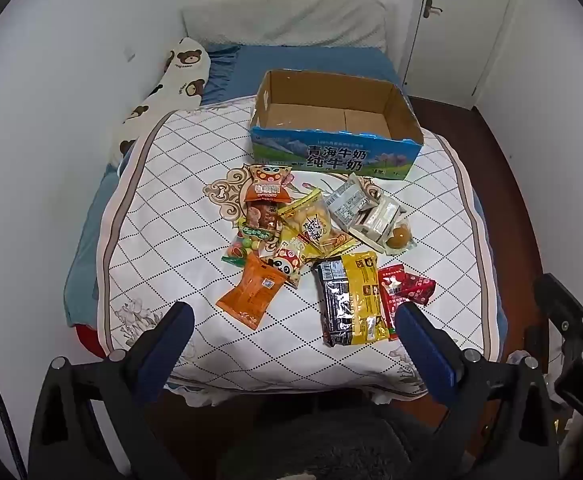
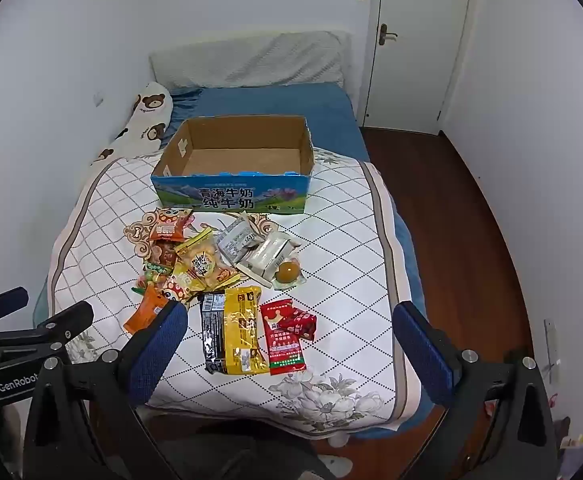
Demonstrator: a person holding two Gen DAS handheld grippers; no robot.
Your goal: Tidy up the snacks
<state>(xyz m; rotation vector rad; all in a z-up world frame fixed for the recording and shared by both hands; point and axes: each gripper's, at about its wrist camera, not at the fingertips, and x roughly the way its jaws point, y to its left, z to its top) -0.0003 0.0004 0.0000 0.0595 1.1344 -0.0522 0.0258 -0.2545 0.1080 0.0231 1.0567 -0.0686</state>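
An open, empty cardboard box with a blue printed front stands on the bed beyond a pile of snacks. The pile holds an orange packet, a black and yellow pack, red packets, a yellow bag and white wrapped cakes. My left gripper is open and empty, held near the bed's front edge. My right gripper is open and empty, also short of the snacks.
The snacks lie on a white checked quilt over a blue sheet. A bear-print pillow lies along the left wall. A white door and dark wood floor are to the right.
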